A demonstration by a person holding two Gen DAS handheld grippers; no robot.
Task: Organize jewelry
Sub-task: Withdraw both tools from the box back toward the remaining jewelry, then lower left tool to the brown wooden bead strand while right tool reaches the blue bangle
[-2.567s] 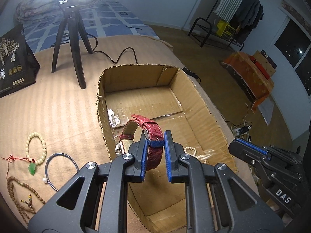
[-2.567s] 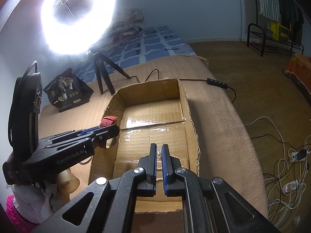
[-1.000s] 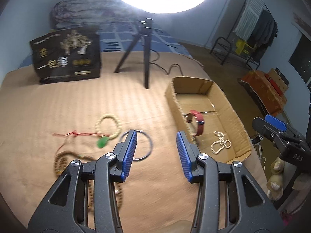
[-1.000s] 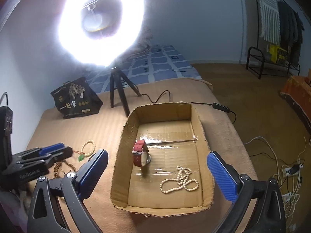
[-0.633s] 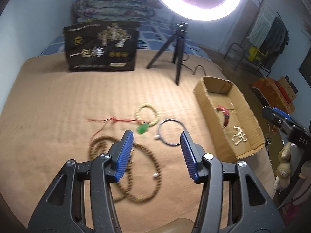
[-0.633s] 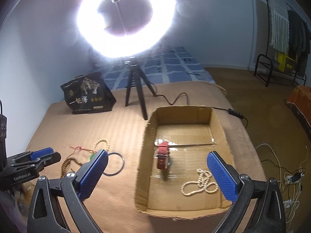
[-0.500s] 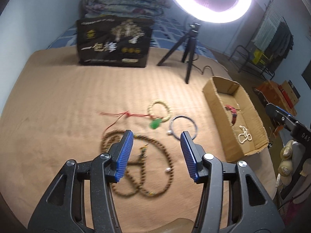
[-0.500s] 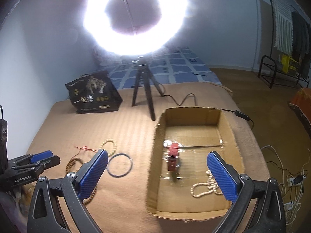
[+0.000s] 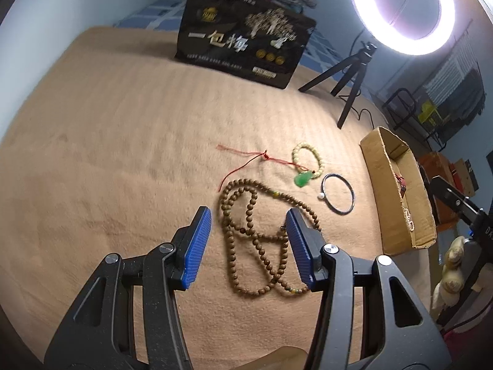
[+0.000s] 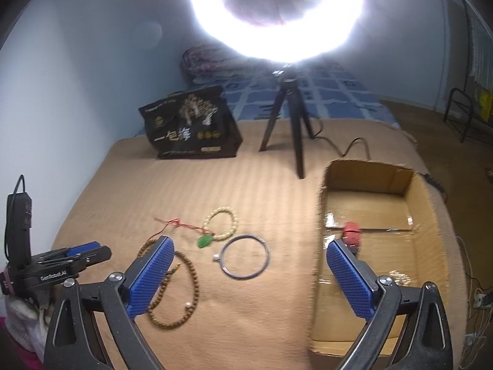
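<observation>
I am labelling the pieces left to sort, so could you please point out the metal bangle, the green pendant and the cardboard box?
metal bangle point(image 10: 267, 254): right wrist view, its right rim.
green pendant point(image 9: 302, 179): left wrist view, stone's middle.
cardboard box point(image 10: 368, 176): right wrist view, far wall.

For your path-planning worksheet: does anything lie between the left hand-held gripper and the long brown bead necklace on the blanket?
Nothing visible does. The left hand-held gripper has open jaws, and the brown bead necklace lies flat on the tan blanket directly beyond them, with nothing on top of it.
</observation>
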